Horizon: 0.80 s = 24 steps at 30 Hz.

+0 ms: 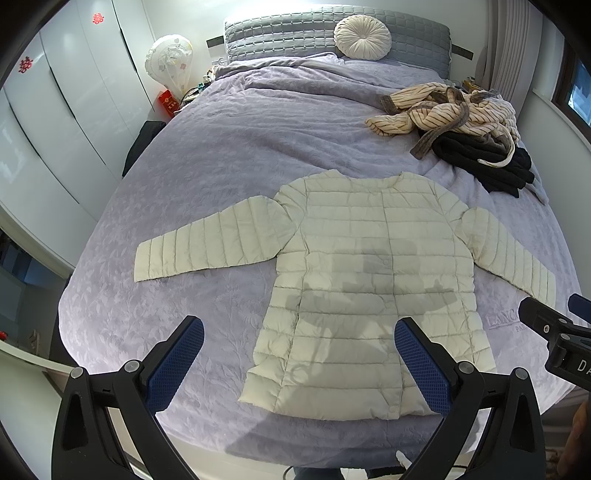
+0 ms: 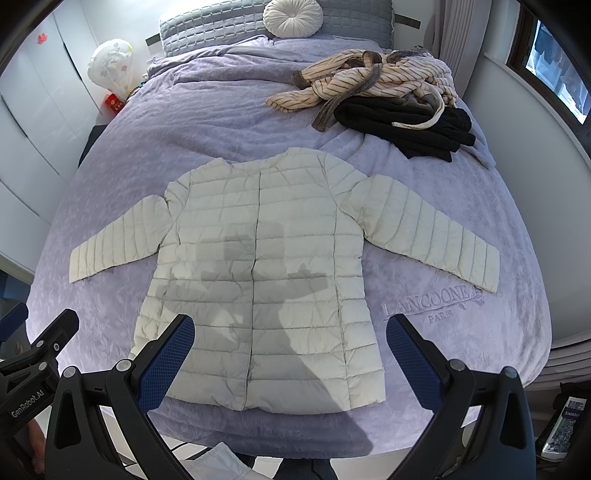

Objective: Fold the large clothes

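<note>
A cream quilted puffer jacket lies flat and buttoned on the lilac bedspread, collar toward the headboard, both sleeves spread out sideways. My left gripper hovers open above the foot of the bed, its blue pads straddling the jacket's lower left hem without touching it. My right gripper is open too, held above the jacket's hem. Each gripper's black frame shows at the edge of the other's view. Shadows of both grippers fall across the jacket's front.
A heap of striped cream clothing lies on dark garments at the far right of the bed. A round white cushion leans on the grey headboard. White wardrobes line the left wall.
</note>
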Each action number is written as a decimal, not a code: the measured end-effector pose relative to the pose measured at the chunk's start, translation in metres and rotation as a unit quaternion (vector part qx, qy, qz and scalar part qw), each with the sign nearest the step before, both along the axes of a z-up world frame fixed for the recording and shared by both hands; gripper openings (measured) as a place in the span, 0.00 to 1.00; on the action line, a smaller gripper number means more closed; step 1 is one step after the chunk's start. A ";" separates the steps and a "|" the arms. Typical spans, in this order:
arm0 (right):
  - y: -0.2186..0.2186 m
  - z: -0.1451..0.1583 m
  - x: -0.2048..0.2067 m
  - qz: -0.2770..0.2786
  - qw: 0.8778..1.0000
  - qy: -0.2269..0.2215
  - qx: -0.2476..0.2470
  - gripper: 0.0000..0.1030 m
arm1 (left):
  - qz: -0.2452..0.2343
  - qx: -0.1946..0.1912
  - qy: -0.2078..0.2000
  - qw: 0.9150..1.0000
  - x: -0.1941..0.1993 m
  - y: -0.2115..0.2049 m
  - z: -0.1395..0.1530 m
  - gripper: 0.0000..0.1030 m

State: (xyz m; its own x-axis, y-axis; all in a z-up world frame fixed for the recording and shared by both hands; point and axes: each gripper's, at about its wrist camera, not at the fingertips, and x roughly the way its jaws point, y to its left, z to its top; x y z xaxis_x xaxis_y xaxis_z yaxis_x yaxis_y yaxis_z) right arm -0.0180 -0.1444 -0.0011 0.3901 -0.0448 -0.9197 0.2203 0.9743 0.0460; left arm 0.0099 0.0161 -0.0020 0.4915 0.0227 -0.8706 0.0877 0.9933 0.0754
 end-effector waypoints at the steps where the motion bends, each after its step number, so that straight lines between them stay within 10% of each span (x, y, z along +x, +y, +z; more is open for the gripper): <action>1: 0.000 0.001 0.000 0.000 1.000 -0.001 0.000 1.00 | 0.000 0.000 0.000 1.000 0.000 0.000 0.000 1.00; 24: 0.008 -0.008 -0.002 0.004 1.000 0.004 0.001 1.00 | 0.003 0.000 0.010 1.000 -0.003 0.004 -0.004 1.00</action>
